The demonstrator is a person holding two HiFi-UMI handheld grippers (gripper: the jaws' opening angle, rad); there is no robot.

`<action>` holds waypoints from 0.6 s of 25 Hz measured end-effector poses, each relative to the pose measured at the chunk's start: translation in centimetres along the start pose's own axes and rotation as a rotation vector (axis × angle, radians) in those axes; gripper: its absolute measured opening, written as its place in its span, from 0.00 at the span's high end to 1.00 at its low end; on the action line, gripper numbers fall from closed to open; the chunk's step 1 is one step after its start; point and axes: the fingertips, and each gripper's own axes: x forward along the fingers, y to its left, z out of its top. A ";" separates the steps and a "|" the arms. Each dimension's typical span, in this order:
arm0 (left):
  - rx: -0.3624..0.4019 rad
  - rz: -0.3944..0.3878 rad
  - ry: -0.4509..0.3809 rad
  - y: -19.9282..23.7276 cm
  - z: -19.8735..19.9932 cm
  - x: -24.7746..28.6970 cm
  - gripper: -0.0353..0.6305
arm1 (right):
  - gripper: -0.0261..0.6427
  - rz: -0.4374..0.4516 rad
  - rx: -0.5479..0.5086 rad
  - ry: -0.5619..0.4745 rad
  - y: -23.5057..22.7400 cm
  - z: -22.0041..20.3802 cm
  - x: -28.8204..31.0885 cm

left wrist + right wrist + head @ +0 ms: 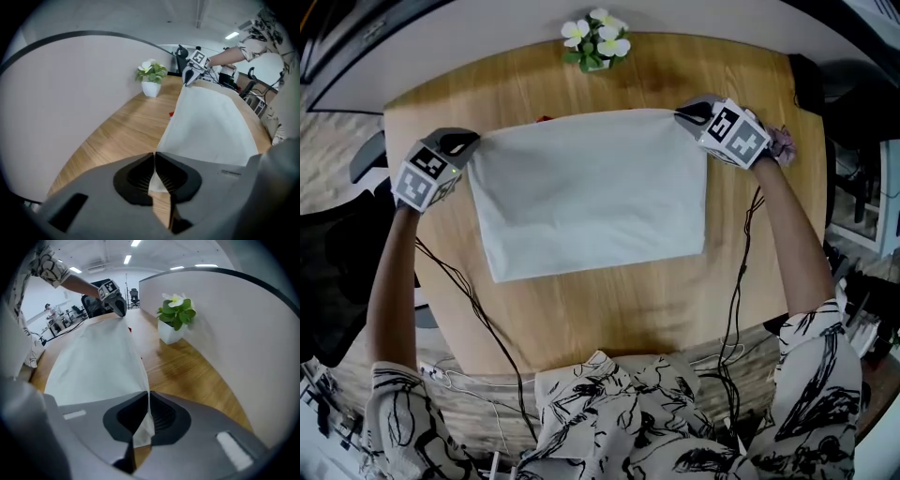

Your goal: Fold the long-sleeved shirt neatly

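A pale grey-white shirt (591, 192), folded into a rectangle, lies on the wooden table (609, 309). My left gripper (472, 143) is shut on the shirt's far left corner, where a fold of cloth (158, 183) is pinched between its jaws. At the far right corner my right gripper (682, 114) is shut on the cloth (143, 425) as well. In the left gripper view the shirt (208, 126) stretches away to the right gripper (187, 80). From the right gripper view the shirt (98, 364) runs toward the left gripper (121, 311).
A small potted plant with white flowers (597, 40) stands at the table's far edge, just beyond the shirt. A curved grey partition (70, 93) rises behind the table. Cables (731, 309) trail from both grippers toward the person. Something small and red (172, 113) peeks out beside the shirt's far edge.
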 end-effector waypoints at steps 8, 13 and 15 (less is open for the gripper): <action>-0.202 0.197 -0.021 4.1 -1.5 -0.2 0.81 | 0.76 -0.164 0.238 -0.036 -3.0 -1.3 0.3; -0.230 0.350 -0.216 3.6 0.3 -6.1 0.81 | 0.81 -0.384 0.393 -0.284 -4.6 -0.2 -6.6; -0.237 0.384 -0.329 1.7 1.9 -9.2 0.81 | 0.87 -0.446 0.430 -0.405 -3.4 0.7 -10.1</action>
